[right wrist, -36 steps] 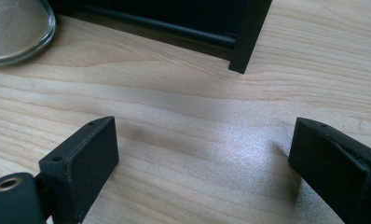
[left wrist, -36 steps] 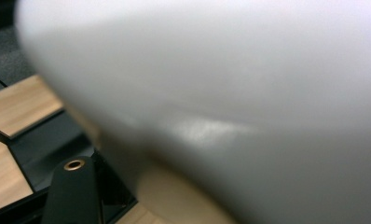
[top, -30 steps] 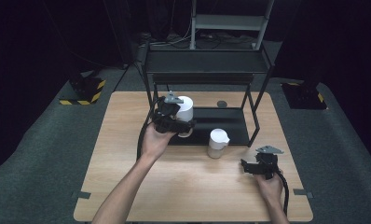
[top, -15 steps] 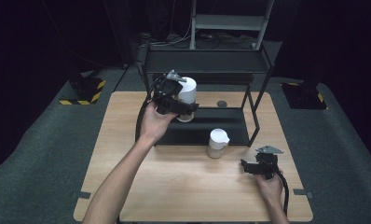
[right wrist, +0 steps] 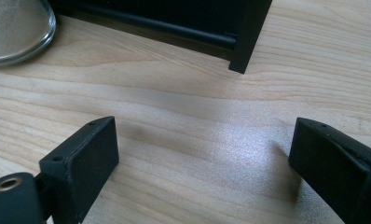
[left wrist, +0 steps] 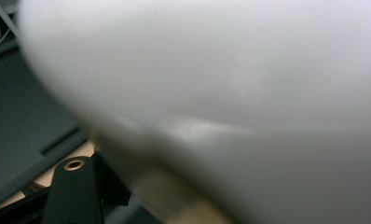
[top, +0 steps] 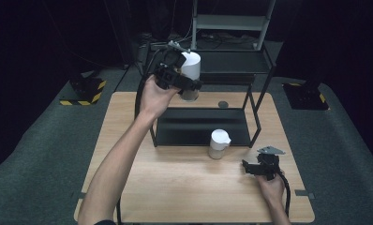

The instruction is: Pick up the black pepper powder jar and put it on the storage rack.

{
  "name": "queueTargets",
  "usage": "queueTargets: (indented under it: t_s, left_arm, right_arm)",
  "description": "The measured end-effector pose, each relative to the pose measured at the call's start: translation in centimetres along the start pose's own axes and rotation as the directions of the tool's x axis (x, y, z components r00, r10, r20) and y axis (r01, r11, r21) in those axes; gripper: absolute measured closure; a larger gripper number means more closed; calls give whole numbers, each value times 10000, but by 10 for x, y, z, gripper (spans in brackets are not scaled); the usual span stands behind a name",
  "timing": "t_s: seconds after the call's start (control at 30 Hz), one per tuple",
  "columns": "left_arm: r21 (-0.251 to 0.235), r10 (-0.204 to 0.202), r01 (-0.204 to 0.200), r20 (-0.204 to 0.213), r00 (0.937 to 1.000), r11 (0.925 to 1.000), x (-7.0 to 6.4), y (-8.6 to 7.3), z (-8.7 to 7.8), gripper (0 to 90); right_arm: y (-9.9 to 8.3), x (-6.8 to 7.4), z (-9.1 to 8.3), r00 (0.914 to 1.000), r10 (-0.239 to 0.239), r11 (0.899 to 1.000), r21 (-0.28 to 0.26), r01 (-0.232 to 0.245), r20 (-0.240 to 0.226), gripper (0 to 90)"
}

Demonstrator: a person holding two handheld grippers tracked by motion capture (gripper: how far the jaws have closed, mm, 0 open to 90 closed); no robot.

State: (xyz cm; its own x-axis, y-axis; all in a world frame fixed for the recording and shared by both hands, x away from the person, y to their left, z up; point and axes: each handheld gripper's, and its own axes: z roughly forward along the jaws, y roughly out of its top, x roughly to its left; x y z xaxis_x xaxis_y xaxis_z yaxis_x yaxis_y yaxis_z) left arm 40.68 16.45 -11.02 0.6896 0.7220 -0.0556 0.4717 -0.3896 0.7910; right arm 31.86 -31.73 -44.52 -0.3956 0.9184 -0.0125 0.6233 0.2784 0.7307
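Two white jars show from above: our left hand-held gripper (top: pixel 190 84) pinches one jar (top: pixel 190 75) upright beside the rack's top shelf (top: pixel 231 61), seemingly clear of it. Our right hand-held gripper (right wrist: pixel 204 158), jaws spread, rests on the surface (right wrist: pixel 183 107).

Left tool (top: pixel 187 84) raised, jaws clamped, right tool (top: pixel 250 168) low, jaws apart

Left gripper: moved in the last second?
Yes. The left gripper, shut on the white jar, has gone up and away from the rack's lower shelf toward the upper shelf.
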Motion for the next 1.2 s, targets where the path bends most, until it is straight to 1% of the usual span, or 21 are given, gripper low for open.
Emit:
queueTargets:
  t_s: [0.07, 0.2, 0.3, 0.43, 0.53, 0.6, 0.67, 0.77, 0.8, 0.83, 0.9, 0.97, 1.03, 1.1, 1.2]
  left_arm:
    - [-105, -45, 45, -13, 10000, 9999, 1, 7, -3, 308]
    - [-100, -107, 105, -196, 9998, 9999, 3, 22, -5, 308]
    - [-104, -289, 286, -307, 9991, 9995, 7, 30, -2, 308]
    - [48, -534, 539, -712, 9960, 9985, 10, 40, 4, 308]
    - [98, -762, 775, -973, 9923, 9969, 13, 45, 10, 308]
    - [89, -911, 928, -1186, 9888, 9956, 15, 48, 14, 308]
    - [44, -1093, 1111, -1448, 9834, 9938, 17, 50, 18, 308]
    - [-59, -1388, 1399, -1701, 9756, 9901, 21, 51, 24, 308]
    - [-50, -1401, 1415, -1817, 9733, 9899, 21, 53, 26, 308]
    - [-50, -1401, 1415, -1817, 9733, 9899, 21, 53, 26, 308]
    - [-41, -1421, 1445, -2133, 9666, 9895, 20, 56, 34, 308]
    - [-136, -1535, 1542, -2148, 9645, 9880, 22, 56, 38, 308]
    - [-134, -1541, 1549, -2162, 9641, 9878, 22, 56, 40, 308]
    - [35, -1355, 1400, -2290, 9639, 9901, 19, 58, 47, 308]
    - [38, -1302, 1346, -2278, 9650, 9909, 19, 58, 51, 308]
  right_arm:
    - [0, 0, 0, 10000, 0, 10000, 2, 0, 2, 73]
    - [0, 0, 0, 10000, -3, 10000, 1, 3, -3, 73]
    - [0, 0, 0, 10000, -1, 10000, 1, 1, -2, 73]
    - [0, 0, 0, 10000, -3, 10000, 2, 3, -3, 73]
    - [0, 0, 0, 10000, -12, 10000, 4, 12, -1, 73]
    - [0, 0, 0, 10000, -8, 10000, 5, 8, -3, 73]
    - [0, 0, 0, 10000, -9, 10000, 5, 9, -2, 73]
    - [0, 0, 0, 10000, -8, 10000, 5, 8, 0, 73]
    - [0, 0, 0, 10000, -8, 10000, 5, 8, 1, 73]
    - [0, 0, 0, 10000, -8, 10000, 4, 8, 2, 73]
    - [0, 0, 0, 10000, -11, 10000, 3, 11, 3, 73]
    - [0, 0, 0, 10000, -11, 10000, 3, 11, 4, 73]
    - [0, 0, 0, 10000, -13, 10000, 4, 13, 6, 73]
    - [0, 0, 0, 10000, -14, 10000, 4, 14, 5, 73]
    - [0, 0, 0, 10000, -14, 10000, 4, 14, 8, 73]
